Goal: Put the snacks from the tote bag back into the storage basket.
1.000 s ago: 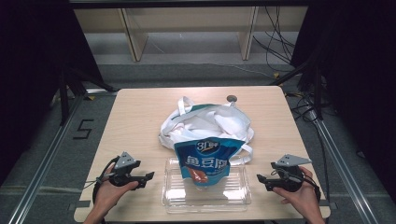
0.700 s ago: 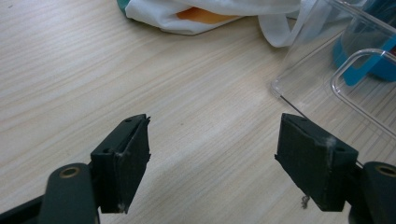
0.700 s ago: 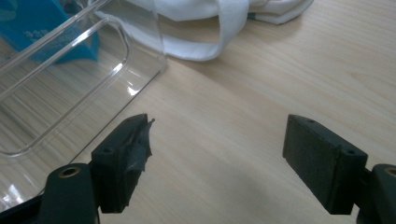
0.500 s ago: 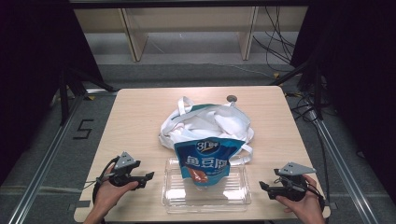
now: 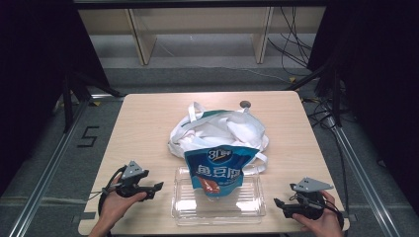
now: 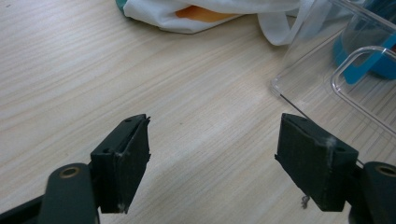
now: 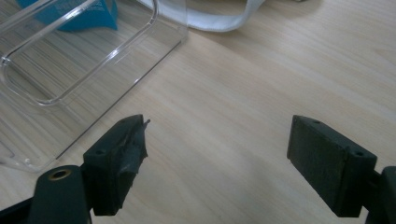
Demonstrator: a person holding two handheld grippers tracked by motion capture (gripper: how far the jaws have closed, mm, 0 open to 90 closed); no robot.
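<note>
Clear tray (image 5: 183, 207) w/ blue snack bag (image 5: 217, 170) inside; both tools released, empty.

Evenly lit table (image 5: 148, 123) against dark surroundings; soft shadows, mild blur, glare on clear tray (image 5: 217, 210).

Blue pouch (image 5: 217, 170) in clear tray (image 5: 183, 210).
</note>
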